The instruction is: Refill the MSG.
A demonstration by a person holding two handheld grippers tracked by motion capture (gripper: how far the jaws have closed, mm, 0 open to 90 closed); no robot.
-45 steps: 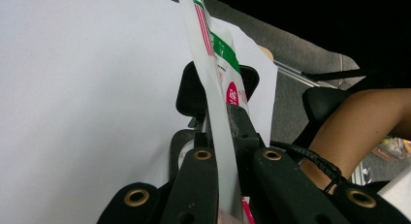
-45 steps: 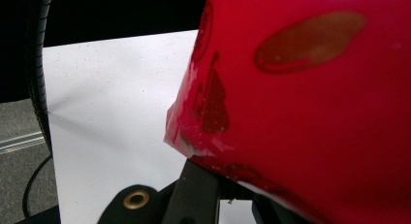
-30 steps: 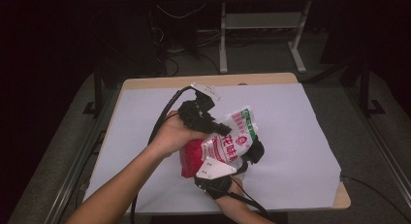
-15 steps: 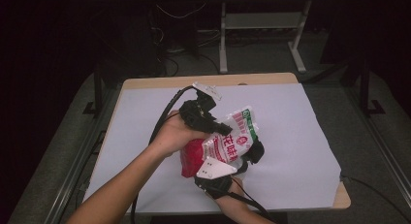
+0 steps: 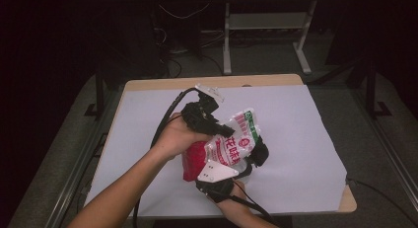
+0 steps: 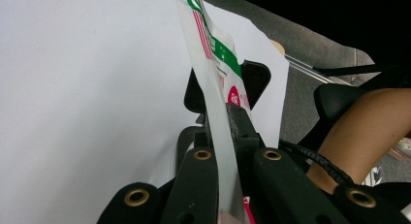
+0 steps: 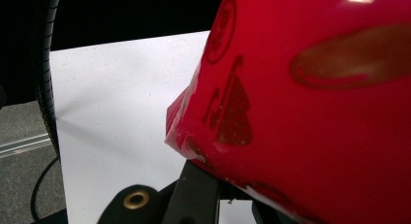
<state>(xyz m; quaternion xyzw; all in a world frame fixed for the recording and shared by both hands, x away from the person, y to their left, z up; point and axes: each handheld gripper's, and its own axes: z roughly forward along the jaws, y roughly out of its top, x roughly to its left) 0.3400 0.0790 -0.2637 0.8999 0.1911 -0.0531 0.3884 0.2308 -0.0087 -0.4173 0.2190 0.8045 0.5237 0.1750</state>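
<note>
High view: a red-and-white plastic snack bag [image 5: 224,149] w/ green trim at its top edge is held up over the middle of the white-covered table [image 5: 305,139], between both grippers. Left gripper [image 5: 227,130] comes in from the upper left, person's left hand [image 5: 177,136] wrapped round its body, black cable looping back toward the table's far edge; its jaws are clamped on the bag's white upper part. Right gripper [image 5: 254,156] sits lower, near the table's front edge, w/ its grey three-cornered plate [image 5: 215,171] facing up and the right hand [image 5: 236,201] under it; its jaws reach up round the bag's right side, at the bag, but the pads themselves can't be made out from here. Left gripper view: the two black jaws are closed tight on a thin fold of the bag [image 6: 218,103], white film w/ red stripes and a green band running up and away between them, edge-on; beyond it, part of the other gripper's black jaw [image 6: 254,78] just behind the film, and a forearm [image 6: 363,127] at the right. Right gripper view: the bag's red lower part [image 7: 310,103] sits v. close to the lens, glossy w/ darker printed marks, resting right on the jaws at the bottom, so the right gripper reads as closed on the bag too. Bag is off the table surface, tilted, white end up.
</note>
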